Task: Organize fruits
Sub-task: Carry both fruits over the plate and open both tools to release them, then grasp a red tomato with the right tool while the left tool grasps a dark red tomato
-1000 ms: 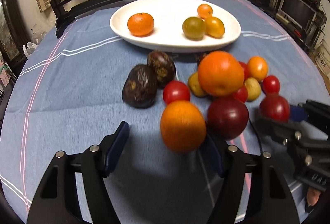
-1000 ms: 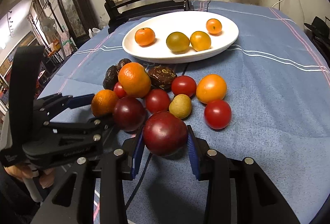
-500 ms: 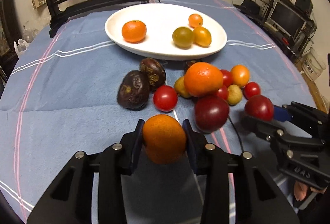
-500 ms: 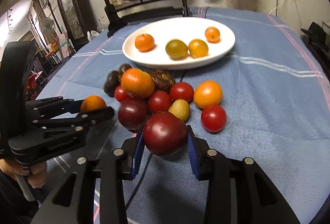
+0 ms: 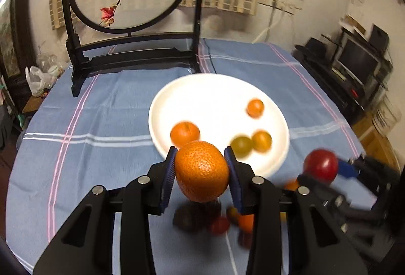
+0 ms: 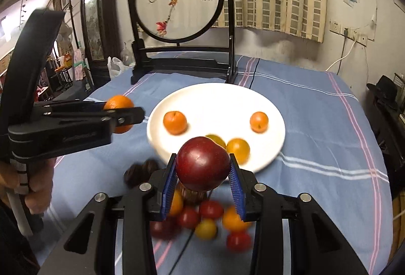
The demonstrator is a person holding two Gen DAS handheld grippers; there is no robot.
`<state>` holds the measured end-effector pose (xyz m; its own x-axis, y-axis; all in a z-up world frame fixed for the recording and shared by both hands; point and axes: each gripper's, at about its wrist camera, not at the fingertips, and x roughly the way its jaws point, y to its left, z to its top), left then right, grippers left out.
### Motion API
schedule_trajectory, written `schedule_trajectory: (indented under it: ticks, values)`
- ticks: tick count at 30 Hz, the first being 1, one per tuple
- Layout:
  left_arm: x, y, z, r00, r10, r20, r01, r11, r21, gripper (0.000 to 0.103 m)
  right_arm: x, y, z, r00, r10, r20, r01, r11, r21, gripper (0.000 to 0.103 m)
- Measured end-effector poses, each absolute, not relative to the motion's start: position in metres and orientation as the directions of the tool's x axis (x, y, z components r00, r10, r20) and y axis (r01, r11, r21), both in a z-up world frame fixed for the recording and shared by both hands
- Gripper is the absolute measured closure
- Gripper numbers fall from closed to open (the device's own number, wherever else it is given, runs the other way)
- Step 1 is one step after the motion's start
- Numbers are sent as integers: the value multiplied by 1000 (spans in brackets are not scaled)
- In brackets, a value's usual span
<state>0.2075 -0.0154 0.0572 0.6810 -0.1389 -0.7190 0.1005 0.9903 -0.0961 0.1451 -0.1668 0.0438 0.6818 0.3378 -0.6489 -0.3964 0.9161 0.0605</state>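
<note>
My left gripper [image 5: 201, 172] is shut on an orange [image 5: 201, 171] and holds it in the air, near the front rim of the white plate [image 5: 215, 92]. My right gripper [image 6: 202, 175] is shut on a dark red plum [image 6: 202, 163], also lifted above the cloth. The plate [image 6: 215, 100] holds a tangerine [image 6: 174, 122], a small orange fruit [image 6: 258, 122], a yellow-orange fruit [image 6: 238, 148] and a greenish one [image 5: 241, 146]. In the right wrist view the left gripper [image 6: 126, 116] shows from the side with the orange [image 6: 118, 103]. Below the jaws lies a blurred pile of loose fruit [image 6: 210, 221].
A black stand with a round embroidered bird screen [image 6: 179, 1] rises at the table's far edge, behind the plate. Dark passion fruits [image 6: 140, 171] lie left of the pile. A person's hand [image 6: 38, 189] grips the left tool. Blue checked cloth [image 5: 88, 148] covers the table.
The left jaws closed on the orange and lifted it off the cloth. Both grippers rose with their fruit and tilted up toward the plate; the fruit pile dropped low in both views.
</note>
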Motion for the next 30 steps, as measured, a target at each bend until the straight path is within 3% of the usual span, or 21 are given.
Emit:
schedule_trajectory:
  ticks: [8, 18, 19, 20, 22, 25, 30]
  values:
    - [297, -26, 31, 641, -57, -765, 31, 998, -49, 66, 223, -146, 19, 672, 277, -687, -359, 933, 25, 64]
    - [336, -33, 5, 625, -25, -780, 25, 1000, -12, 65, 266, -146, -18, 622, 248, -742, -321, 946, 47, 60]
    - [336, -34, 4, 624, -28, -781, 26, 1000, -14, 60, 267, -146, -18, 622, 246, -743, -320, 946, 45, 49]
    - [336, -36, 5, 622, -27, -783, 24, 1000, -16, 45, 267, -147, -18, 623, 244, -743, -317, 947, 45, 45]
    - [332, -37, 10, 639, -17, -769, 15, 1000, -10, 33, 264, -148, -15, 628, 244, -739, -315, 948, 46, 45]
    - [320, -37, 20, 655, -29, -755, 26, 1000, -15, 32, 256, -153, -8, 643, 245, -725, -313, 949, 43, 45]
    - [289, -28, 32, 672, -35, -740, 13, 999, -35, 21, 224, -168, 9, 664, 266, -699, -312, 948, 64, 44]
